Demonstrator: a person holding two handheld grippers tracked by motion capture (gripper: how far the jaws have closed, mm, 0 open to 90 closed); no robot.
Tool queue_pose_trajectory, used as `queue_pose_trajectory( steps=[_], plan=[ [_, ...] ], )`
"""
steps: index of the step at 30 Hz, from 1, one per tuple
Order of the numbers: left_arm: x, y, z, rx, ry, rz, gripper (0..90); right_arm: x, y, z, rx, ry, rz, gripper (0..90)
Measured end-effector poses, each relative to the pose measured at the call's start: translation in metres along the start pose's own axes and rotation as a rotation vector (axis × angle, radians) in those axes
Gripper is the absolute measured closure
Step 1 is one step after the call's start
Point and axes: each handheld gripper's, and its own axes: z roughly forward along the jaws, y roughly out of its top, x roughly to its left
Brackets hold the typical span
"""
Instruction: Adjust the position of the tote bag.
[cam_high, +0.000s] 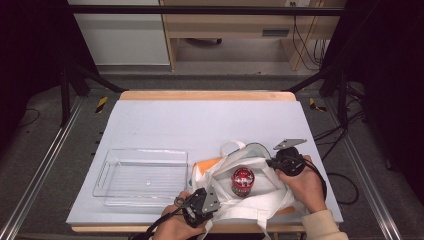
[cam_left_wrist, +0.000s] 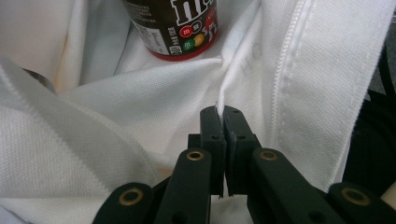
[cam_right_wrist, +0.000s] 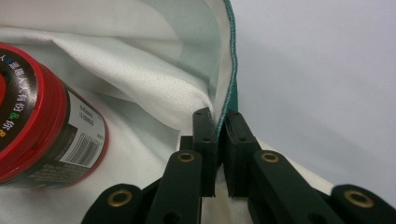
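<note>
white bag (cam_high: 260, 192): cloth, lying at the near right of the desk (cam_high: 200, 120), mouth spread wide. left tool (cam_high: 200, 212): at the bag's near left edge, jaws clenched on a fold of the rim (cam_left_wrist: 219, 100). right tool (cam_high: 274, 162): at the bag's far right edge, jaws clenched on the rim where a teal trim (cam_right_wrist: 231, 70) runs. can (cam_high: 243, 181): red lid, dark label, inside the bag between the two tools, touching the cloth; in the right gripper view it lies just left of the jaws (cam_right_wrist: 42, 121). orange sheet (cam_high: 206, 165): under the bag, showing at its left. clear tray (cam_high: 142, 175): left of the bag, apart from it.
</note>
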Motion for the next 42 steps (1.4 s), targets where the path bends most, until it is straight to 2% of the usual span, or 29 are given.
queue_pose_trajectory(
  steps=[10, 15, 17, 31, 35, 37, 38, 39, 42],
  plan=[
    [-0.002, -0.002, -0.001, 0.007, -0.007, 0.001, 88.4, -0.002, 0.001, 0.004, 0.004, -0.013, 0.011, 85.5],
    [-0.004, -0.001, -0.004, 0.018, -0.005, 0.022, 88.6, 0.0, 0.003, 0.001, -0.007, -0.025, 0.01, 85.5],
    [-0.004, -0.002, -0.004, 0.017, -0.008, 0.018, 88.7, 0.0, 0.005, 0.0, -0.003, -0.03, 0.009, 85.5],
    [-0.004, -0.005, -0.003, 0.015, -0.014, 0.024, 88.6, -0.004, 0.002, 0.007, 0.001, -0.025, 0.038, 85.2],
    [-0.004, -0.005, -0.003, 0.008, -0.013, 0.018, 88.4, -0.002, 0.001, 0.006, -0.005, -0.023, 0.023, 84.0],
    [-0.003, -0.005, -0.003, -0.009, -0.006, 0.013, 87.0, -0.002, 0.0, 0.003, -0.018, -0.022, 0.016, 76.8],
    [-0.003, -0.005, -0.004, -0.017, -0.002, 0.006, 84.8, -0.002, 0.0, 0.002, -0.024, -0.023, 0.015, 70.1],
    [-0.002, -0.004, -0.005, -0.024, -0.002, 0.0, 80.1, -0.003, -0.002, -0.003, -0.043, -0.031, 0.012, 56.7],
    [-0.001, -0.002, -0.01, -0.05, 0.02, -0.005, 68.8, -0.003, -0.002, -0.018, -0.076, -0.023, 0.009, 41.5]
  ],
)
